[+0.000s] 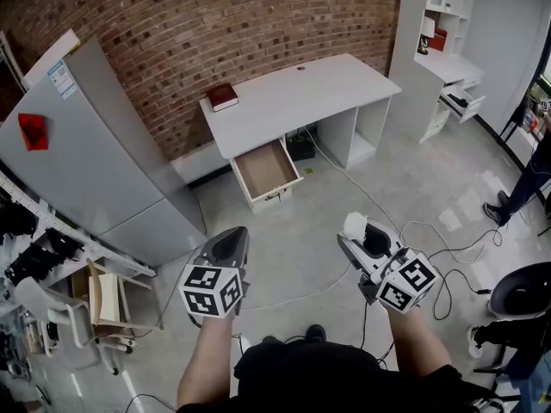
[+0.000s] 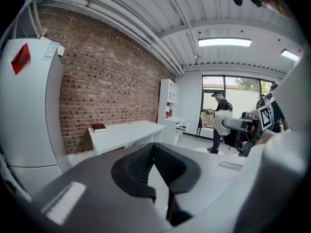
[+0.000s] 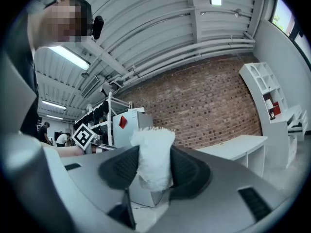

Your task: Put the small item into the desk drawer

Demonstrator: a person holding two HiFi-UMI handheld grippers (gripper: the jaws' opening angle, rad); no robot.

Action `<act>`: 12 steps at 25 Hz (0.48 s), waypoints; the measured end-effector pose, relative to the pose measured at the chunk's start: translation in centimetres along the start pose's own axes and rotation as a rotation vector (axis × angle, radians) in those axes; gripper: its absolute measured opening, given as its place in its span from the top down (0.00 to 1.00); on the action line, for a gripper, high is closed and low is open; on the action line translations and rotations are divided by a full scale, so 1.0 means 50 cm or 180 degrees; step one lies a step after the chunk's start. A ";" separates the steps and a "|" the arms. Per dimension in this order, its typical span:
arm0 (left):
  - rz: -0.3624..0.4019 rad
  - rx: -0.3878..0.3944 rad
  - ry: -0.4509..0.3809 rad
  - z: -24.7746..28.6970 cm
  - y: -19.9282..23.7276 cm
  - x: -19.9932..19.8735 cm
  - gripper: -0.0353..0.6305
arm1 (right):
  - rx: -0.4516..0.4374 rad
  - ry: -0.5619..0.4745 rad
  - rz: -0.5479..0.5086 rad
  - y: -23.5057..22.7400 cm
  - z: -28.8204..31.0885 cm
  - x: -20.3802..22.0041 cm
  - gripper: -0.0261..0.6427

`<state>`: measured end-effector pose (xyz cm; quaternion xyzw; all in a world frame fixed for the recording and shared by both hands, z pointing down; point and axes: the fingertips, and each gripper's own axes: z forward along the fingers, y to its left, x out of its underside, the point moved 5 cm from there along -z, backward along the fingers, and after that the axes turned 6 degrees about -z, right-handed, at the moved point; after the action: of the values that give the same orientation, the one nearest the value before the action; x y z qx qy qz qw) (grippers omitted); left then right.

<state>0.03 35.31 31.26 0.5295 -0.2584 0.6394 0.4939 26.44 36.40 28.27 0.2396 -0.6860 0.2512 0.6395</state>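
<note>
On floor well short of desk [image 1: 301, 93], you're clamping white small item [image 3: 153, 149] in right gripper [image 1: 362, 235]; left gripper [image 1: 234, 232] jaws sitting together, empty; drawer [image 1: 265, 169] hanging open.

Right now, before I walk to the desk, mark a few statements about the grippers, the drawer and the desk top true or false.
1. The right gripper is clamped on a white item. True.
2. The drawer is pushed shut. False: it stands pulled open under the desk.
3. The left gripper holds a red book. False: its jaws are together with nothing between them, and the red book lies on the desk top near the brick wall.
4. In the head view, a fridge stands left of the desk. True.
</note>
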 end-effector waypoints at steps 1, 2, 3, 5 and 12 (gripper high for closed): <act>-0.0007 -0.0006 -0.0002 0.003 -0.006 0.000 0.93 | -0.0049 -0.0017 -0.0001 0.001 -0.007 -0.002 0.70; -0.0006 -0.0011 -0.0003 0.005 -0.012 0.001 0.93 | -0.0090 -0.0025 0.0002 0.002 -0.013 -0.002 0.70; 0.0000 -0.0016 -0.0005 0.007 -0.018 0.001 0.93 | -0.0123 -0.0025 0.0010 0.001 -0.019 -0.001 0.70; 0.0012 -0.0022 -0.0020 0.012 -0.029 -0.003 0.93 | -0.0156 -0.0014 0.0047 -0.006 -0.027 0.005 0.70; -0.0004 -0.0021 -0.0002 0.032 -0.030 -0.014 0.93 | -0.0227 -0.0001 0.0237 -0.031 -0.020 0.012 0.70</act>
<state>2.02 34.25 30.84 0.5282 -0.2604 0.6381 0.4960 28.17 35.88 29.01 0.1909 -0.7030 0.2501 0.6378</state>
